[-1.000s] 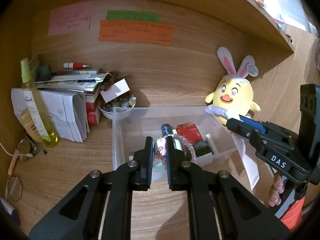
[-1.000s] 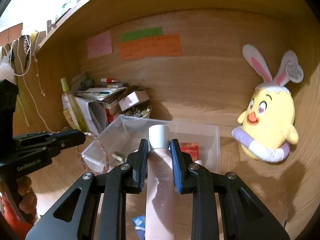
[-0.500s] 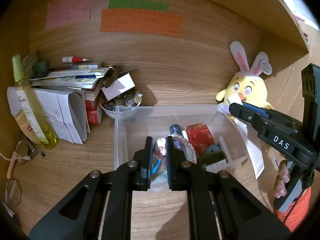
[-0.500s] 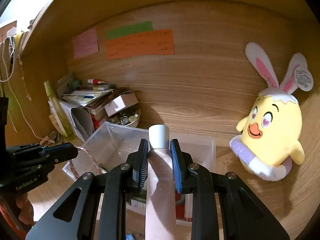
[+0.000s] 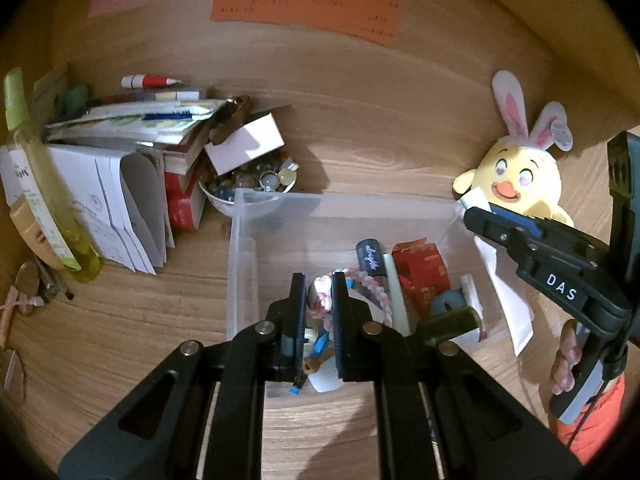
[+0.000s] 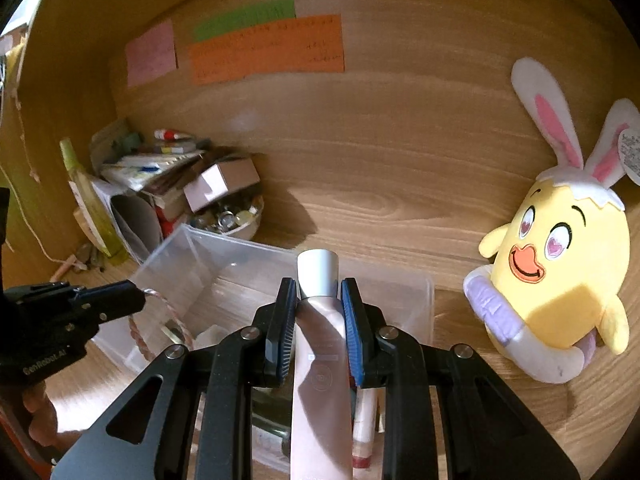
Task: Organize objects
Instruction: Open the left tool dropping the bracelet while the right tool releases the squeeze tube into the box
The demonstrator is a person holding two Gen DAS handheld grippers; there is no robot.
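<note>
Left hand-held gripper (image 5: 319,304) is clamped on a braided cord (image 5: 374,286) over the clear bin (image 5: 240,264) at tabletop centre. Right hand-held gripper (image 6: 319,300) is clamped on a pink tube (image 6: 320,380), cap at 12 o'clock, above the bin's right end; plush chick (image 6: 560,264) at 3 o'clock.

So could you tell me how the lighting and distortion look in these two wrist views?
Left wrist view: dim warm light, black fisheye corners, left gripper shading the clear bin. Right wrist view: brighter, wall boards bowed, plush chick sharp, right gripper in focus.
</note>
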